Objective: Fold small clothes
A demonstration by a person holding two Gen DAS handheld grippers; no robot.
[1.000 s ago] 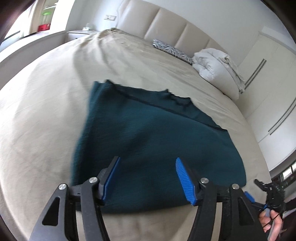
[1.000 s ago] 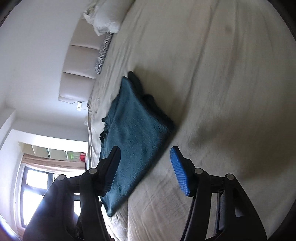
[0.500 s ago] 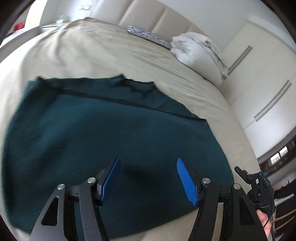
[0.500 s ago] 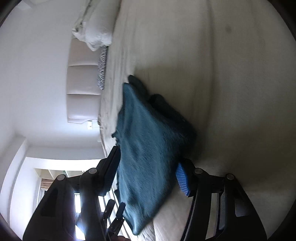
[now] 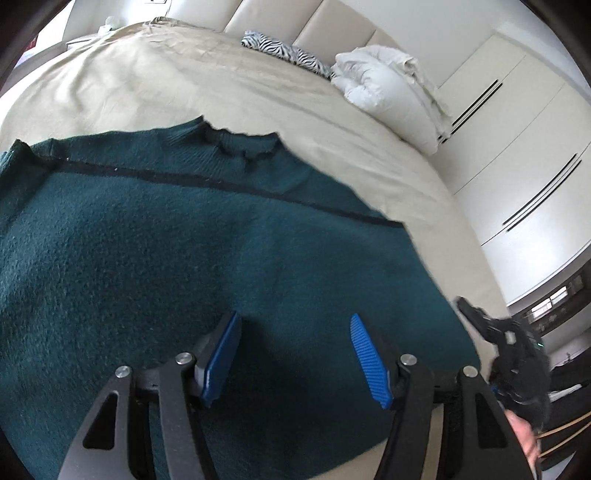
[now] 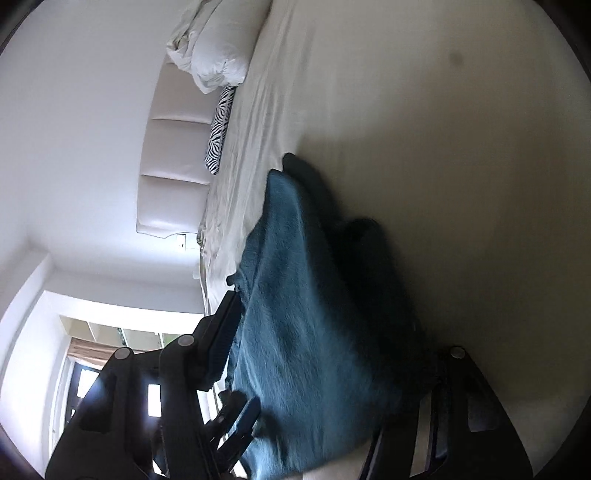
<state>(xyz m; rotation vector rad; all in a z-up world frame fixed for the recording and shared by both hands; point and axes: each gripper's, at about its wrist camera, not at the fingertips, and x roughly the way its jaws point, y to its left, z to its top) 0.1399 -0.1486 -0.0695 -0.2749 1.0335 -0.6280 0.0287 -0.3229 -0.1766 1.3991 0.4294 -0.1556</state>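
A dark teal knit garment [image 5: 184,258] lies folded flat on the beige bed [image 5: 184,92], collar at its far edge. My left gripper [image 5: 295,350] is open just above the garment's near part, blue pads apart, holding nothing. In the right wrist view the garment [image 6: 314,332] fills the space between the jaws of my right gripper [image 6: 332,350]. The jaws stand wide apart around its edge; the right finger is hidden under the cloth. The right gripper also shows at the far right of the left wrist view [image 5: 506,343].
A white duvet bundle [image 5: 388,92] and a zebra-print pillow [image 5: 284,51] lie at the head of the bed by the padded headboard [image 5: 314,18]. White wardrobe doors [image 5: 517,147] stand to the right. A window [image 6: 110,369] is beyond the bed.
Both grippers have moved in toward the garment. The left now hovers over its near part. The right has slid its open jaws around the garment's edge.
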